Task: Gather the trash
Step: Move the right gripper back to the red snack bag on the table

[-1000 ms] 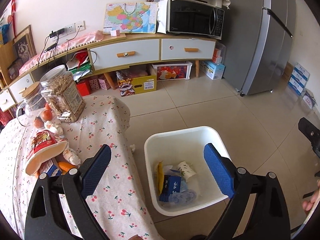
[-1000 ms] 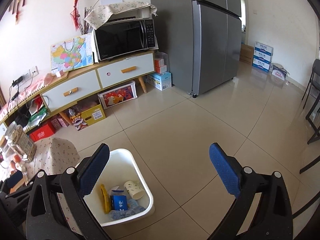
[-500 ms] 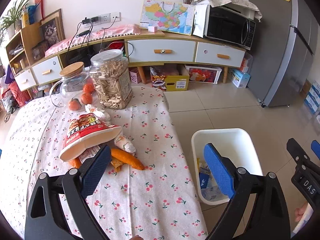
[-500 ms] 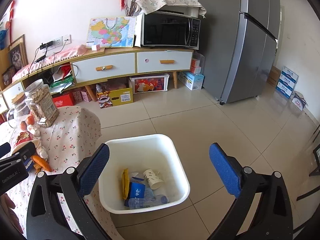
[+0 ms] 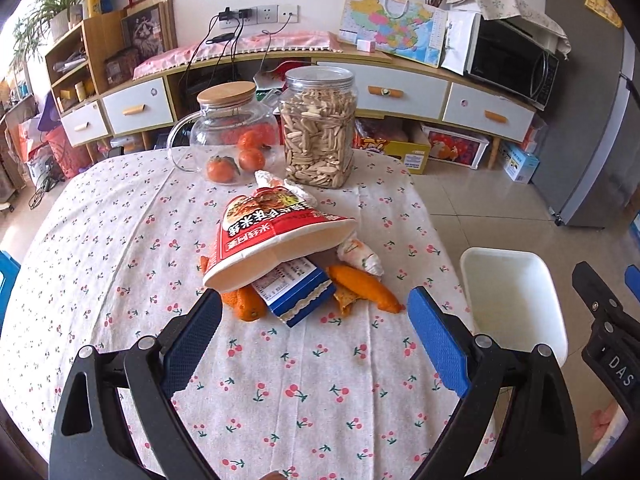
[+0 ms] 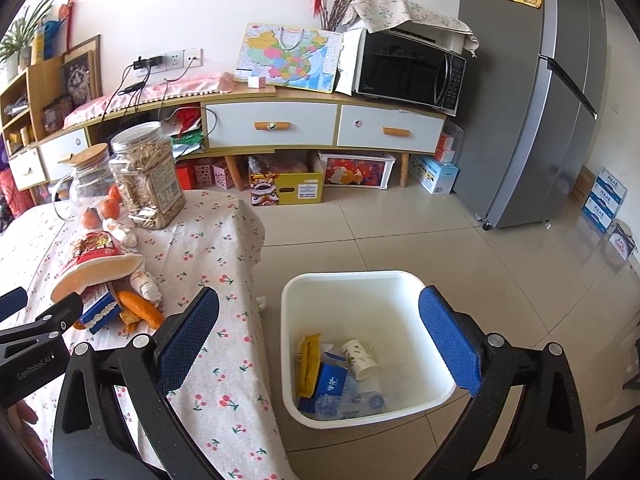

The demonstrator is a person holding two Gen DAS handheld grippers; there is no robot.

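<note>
Over table [image 5: 120,240]: left gripper [image 5: 314,334] swung from bin [image 5: 516,300] to noodle cup [image 5: 276,236].

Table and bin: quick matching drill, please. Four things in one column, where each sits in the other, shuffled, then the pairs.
Things:
1. paper cup
2. noodle bowl
3. tangerines
4. blue box

Places:
A. on the table, tipped on its side over the scraps
B. in the white bin on the floor
C. partly under the bowl's rim
D. beside the glass jug, at the table's far end

Pairs: 1-B, 2-A, 3-D, 4-C
</note>
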